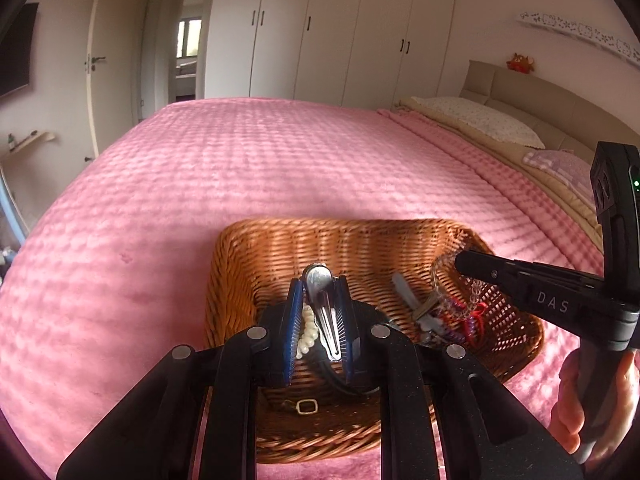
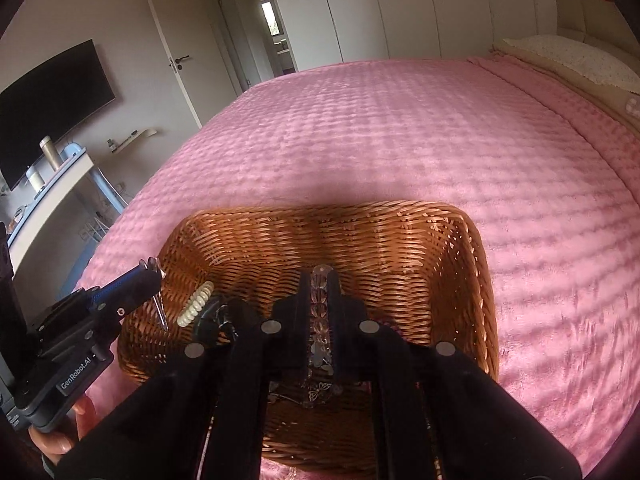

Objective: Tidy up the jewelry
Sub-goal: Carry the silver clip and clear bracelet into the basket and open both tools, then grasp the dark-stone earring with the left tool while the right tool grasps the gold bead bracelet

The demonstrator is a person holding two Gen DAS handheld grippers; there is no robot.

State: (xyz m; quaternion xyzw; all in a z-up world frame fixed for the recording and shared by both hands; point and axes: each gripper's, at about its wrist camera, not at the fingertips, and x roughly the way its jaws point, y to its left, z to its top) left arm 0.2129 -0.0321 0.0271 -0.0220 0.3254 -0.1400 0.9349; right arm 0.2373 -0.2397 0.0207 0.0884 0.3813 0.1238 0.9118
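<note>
A brown wicker basket (image 1: pixel 280 248) sits on the pink bedspread and holds jewelry. My left gripper (image 1: pixel 320 300) is shut on a silver hair clip (image 1: pixel 322 312) and holds it above the basket. It shows at the left of the right wrist view (image 2: pixel 154 276). My right gripper (image 2: pixel 320 284) is shut on a clear bead bracelet (image 2: pixel 320 312) over the basket (image 2: pixel 400 240). It enters the left wrist view (image 1: pixel 460 260) from the right. A white pearl bracelet (image 1: pixel 306 336), a gold buckle (image 1: pixel 307 406) and a heap of red and purple pieces (image 1: pixel 460 316) lie inside.
The pink bedspread (image 1: pixel 260 160) stretches beyond the basket. Pillows (image 1: pixel 480 120) and a headboard lie at the right. White wardrobes (image 1: pixel 340 28) and a door stand at the back. A desk (image 2: pixel 52 184) and a wall television (image 2: pixel 52 100) are at the left.
</note>
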